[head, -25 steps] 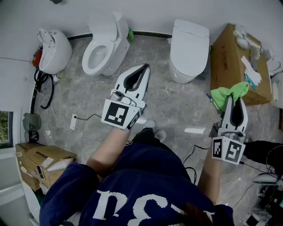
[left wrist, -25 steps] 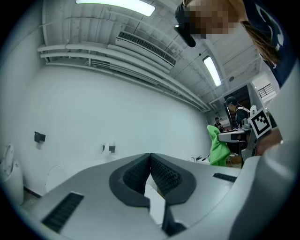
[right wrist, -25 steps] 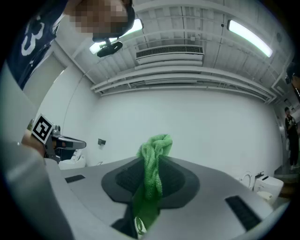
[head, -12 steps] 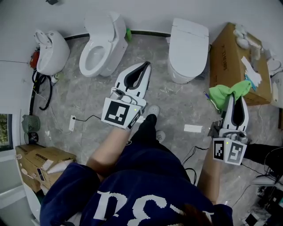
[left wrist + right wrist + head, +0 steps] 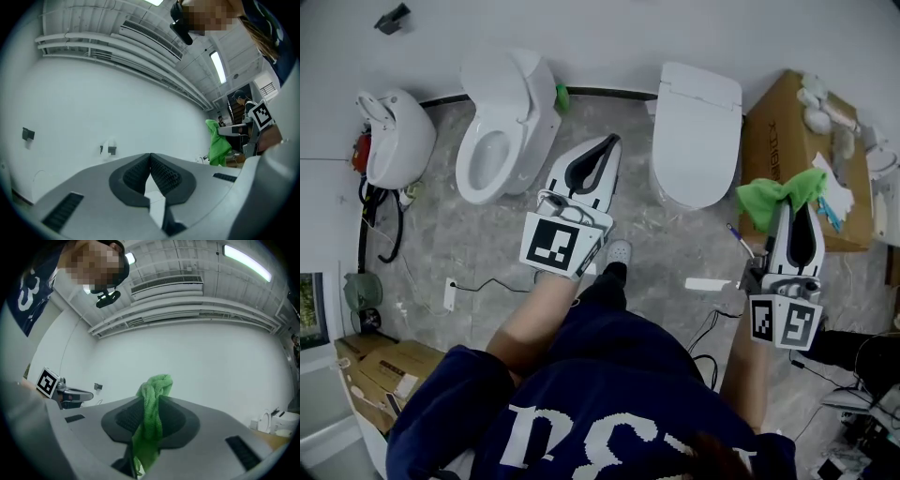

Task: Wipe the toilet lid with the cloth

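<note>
Grey marbled floor (image 5: 487, 234), white wall (image 5: 609, 37), closed toilet lid (image 5: 698, 122), green cloth (image 5: 773, 194).

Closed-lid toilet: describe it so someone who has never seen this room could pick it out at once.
Follow the back wall in the head view rightward to the cardboard box. The toilet just left of that box, nearest the green cloth in the right gripper, is the one. Unlike the open toilet further left, its flat lid is down.
</note>
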